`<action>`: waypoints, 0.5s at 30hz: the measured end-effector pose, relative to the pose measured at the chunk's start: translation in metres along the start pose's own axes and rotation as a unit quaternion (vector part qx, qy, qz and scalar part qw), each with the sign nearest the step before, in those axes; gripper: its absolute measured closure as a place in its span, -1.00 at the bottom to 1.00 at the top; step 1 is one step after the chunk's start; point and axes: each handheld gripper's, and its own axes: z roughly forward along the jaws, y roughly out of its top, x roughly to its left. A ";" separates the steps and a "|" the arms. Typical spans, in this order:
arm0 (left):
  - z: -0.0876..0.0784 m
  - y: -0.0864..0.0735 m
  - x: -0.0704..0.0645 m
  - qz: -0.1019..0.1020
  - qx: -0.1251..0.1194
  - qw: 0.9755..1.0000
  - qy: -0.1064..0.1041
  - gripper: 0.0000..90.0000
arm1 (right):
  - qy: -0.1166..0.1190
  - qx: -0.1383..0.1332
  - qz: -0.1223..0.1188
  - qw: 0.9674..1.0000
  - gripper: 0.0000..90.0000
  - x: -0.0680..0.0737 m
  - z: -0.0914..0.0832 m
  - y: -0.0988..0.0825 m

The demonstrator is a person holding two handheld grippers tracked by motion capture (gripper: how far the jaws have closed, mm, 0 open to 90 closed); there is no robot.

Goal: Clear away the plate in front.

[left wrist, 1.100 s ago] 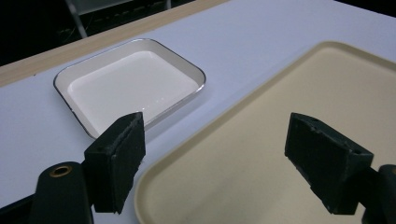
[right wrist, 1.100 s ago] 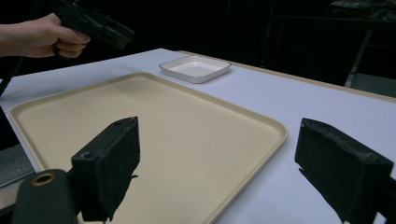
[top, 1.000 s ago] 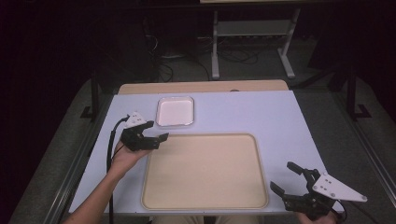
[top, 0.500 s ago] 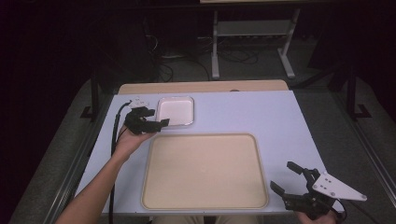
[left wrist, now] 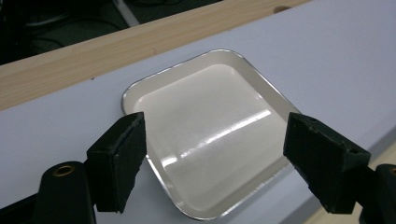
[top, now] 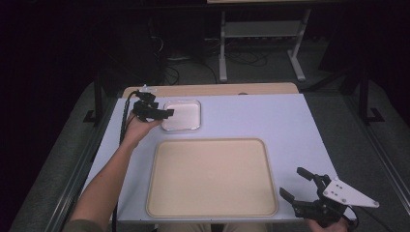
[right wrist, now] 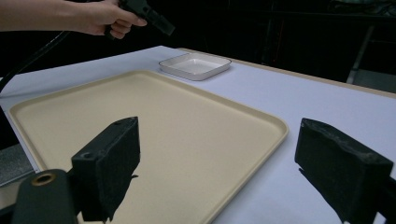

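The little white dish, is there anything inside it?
Nothing: the little white dish shows a bare, shiny bottom. The open left claw hovers over its near edge, hiding a bit of rim.

Black two-jaw left gripper (top: 159, 112) trails a black cable; the right gripper (top: 296, 185), at five o'clock, carries a grey three-cornered plate with small screws.

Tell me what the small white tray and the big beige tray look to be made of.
Small white tray: likely enamelled metal, glossy glare streaks and a thin silvery rim. Big beige tray: probably matte plastic, even dull surface with a rounded moulded lip.
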 end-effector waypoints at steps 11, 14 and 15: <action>0.020 -0.010 0.024 -0.067 0.042 0.997 0.015 -0.29 | 0.007 0.002 0.001 1.000 -0.70 -0.001 0.001 0.000; 0.024 -0.010 0.024 -0.074 0.037 0.996 0.025 -0.18 | 0.007 0.002 0.001 1.000 -0.70 -0.001 0.001 0.000; 0.025 -0.010 0.024 -0.079 0.035 0.996 0.028 -0.13 | 0.007 0.002 0.000 1.000 -0.70 -0.001 0.001 0.000</action>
